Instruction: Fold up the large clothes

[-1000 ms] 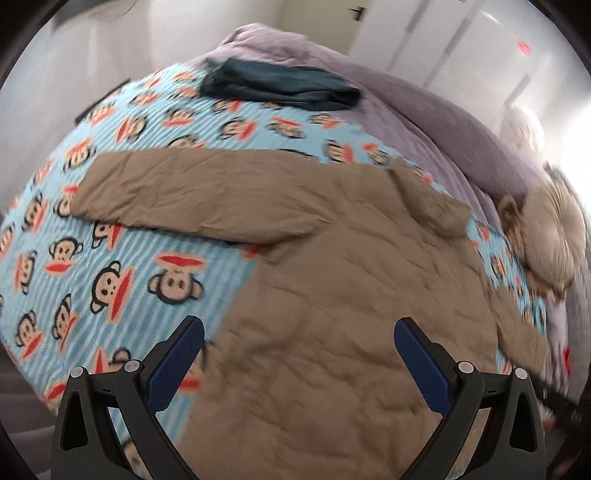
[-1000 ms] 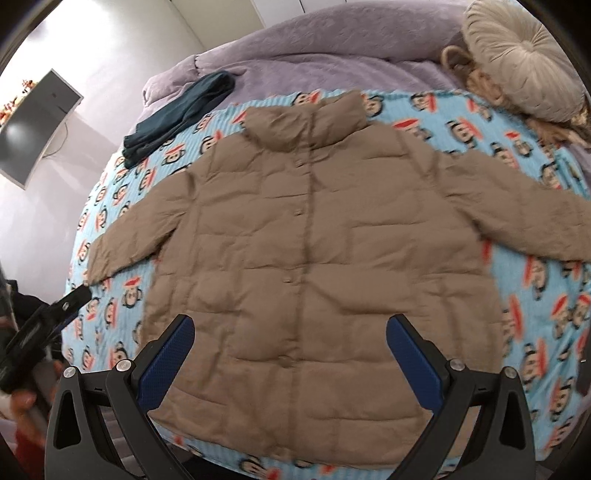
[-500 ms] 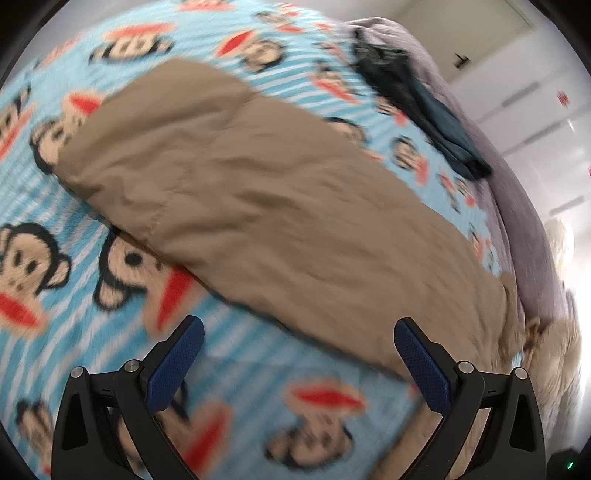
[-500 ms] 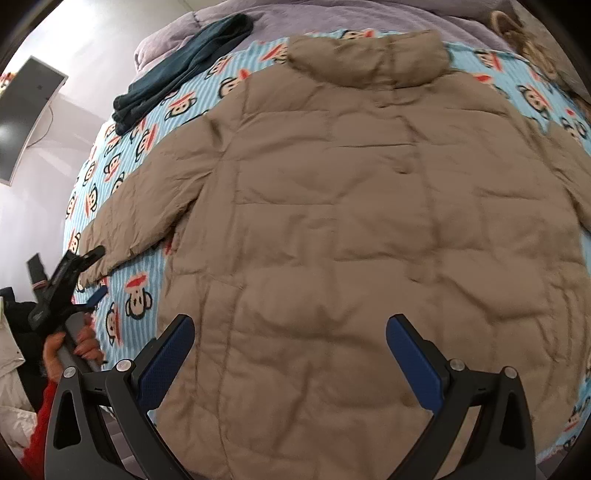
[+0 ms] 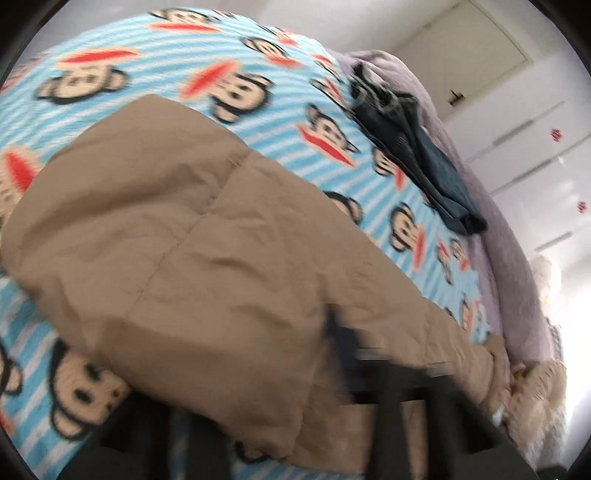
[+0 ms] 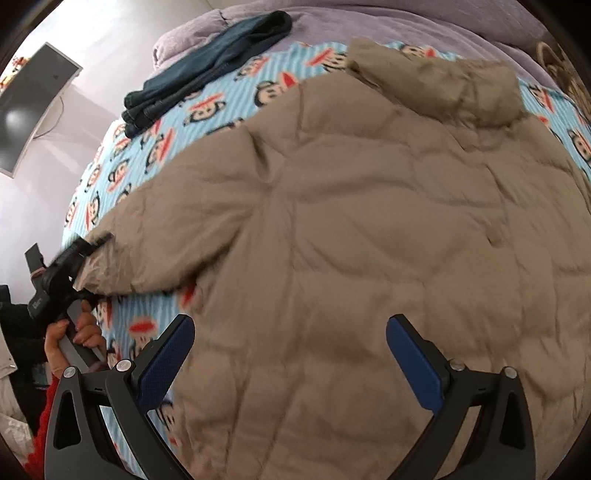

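A tan quilted jacket (image 6: 369,240) lies spread flat, front up, on a blue monkey-print sheet (image 6: 147,158), its collar (image 6: 443,92) toward the far side. My right gripper (image 6: 290,332) hangs open just above the jacket's lower body, nothing between its blue pads (image 6: 170,362). At the left, my left gripper (image 6: 92,243), held by a person's hand (image 6: 74,332), is shut on the cuff of the jacket's sleeve (image 6: 166,243). In the left wrist view that sleeve (image 5: 221,277) fills the frame and drapes over the blurred dark fingers (image 5: 343,343).
A folded dark teal garment (image 6: 207,74) lies on the sheet's far left corner beside a lilac blanket (image 6: 369,22). A grey screen (image 6: 33,107) hangs on the left wall. A beige plush cushion (image 5: 535,398) sits at the far end of the bed.
The left gripper dropped to the sleeve's cuff and closed on it, its jaws wide apart before. The right gripper sank closer to the jacket's body and stays open.
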`<action>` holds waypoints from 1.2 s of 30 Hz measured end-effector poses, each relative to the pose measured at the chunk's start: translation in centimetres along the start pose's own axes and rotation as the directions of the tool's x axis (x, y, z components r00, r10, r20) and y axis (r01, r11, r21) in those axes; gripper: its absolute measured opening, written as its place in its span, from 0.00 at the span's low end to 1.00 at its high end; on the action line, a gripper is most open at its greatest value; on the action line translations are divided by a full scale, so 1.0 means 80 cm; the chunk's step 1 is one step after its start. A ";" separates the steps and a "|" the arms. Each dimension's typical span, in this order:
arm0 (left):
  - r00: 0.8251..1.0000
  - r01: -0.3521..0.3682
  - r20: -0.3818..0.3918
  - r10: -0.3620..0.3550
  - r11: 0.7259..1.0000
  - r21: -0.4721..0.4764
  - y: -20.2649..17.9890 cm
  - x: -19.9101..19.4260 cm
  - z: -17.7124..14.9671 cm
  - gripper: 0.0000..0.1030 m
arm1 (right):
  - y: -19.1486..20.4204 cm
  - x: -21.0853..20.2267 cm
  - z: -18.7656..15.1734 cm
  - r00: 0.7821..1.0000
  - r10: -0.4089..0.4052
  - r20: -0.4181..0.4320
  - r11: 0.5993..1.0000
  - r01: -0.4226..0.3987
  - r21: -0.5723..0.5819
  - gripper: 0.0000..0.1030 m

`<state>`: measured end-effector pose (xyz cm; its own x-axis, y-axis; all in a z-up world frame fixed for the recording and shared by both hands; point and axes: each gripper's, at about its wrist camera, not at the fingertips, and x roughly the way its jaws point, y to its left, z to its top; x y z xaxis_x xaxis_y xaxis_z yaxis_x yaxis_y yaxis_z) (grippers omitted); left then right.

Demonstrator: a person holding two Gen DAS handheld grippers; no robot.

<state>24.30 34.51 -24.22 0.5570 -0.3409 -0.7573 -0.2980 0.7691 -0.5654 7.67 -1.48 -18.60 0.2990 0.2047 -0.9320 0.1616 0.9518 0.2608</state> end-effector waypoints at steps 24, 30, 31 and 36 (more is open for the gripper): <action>0.951 0.283 -0.108 -0.288 0.680 0.676 -0.374 -0.108 -0.165 0.11 | -0.020 0.087 0.067 0.936 0.349 -0.038 0.933 -0.343 0.108 0.22; 0.958 0.288 -0.234 -0.167 0.535 0.794 -0.462 -0.028 -0.288 0.12 | -0.178 -0.013 0.035 0.986 0.133 0.097 0.968 -0.150 0.200 0.22; 0.963 0.270 -0.241 -0.124 0.509 0.817 -0.469 -0.009 -0.311 0.12 | -0.206 -0.026 0.029 0.990 0.089 0.107 0.967 -0.111 0.227 0.22; 0.975 0.143 -0.196 0.103 0.381 0.913 -0.453 0.056 -0.394 0.13 | -0.292 -0.051 0.003 0.994 -0.012 0.105 0.947 -0.022 0.322 0.23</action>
<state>13.17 -11.91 -17.40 0.3607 -0.3591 -0.8608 0.6741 0.7382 -0.0254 2.91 -24.59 -20.84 0.3938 0.1678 -0.9037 0.4488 0.8229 0.3483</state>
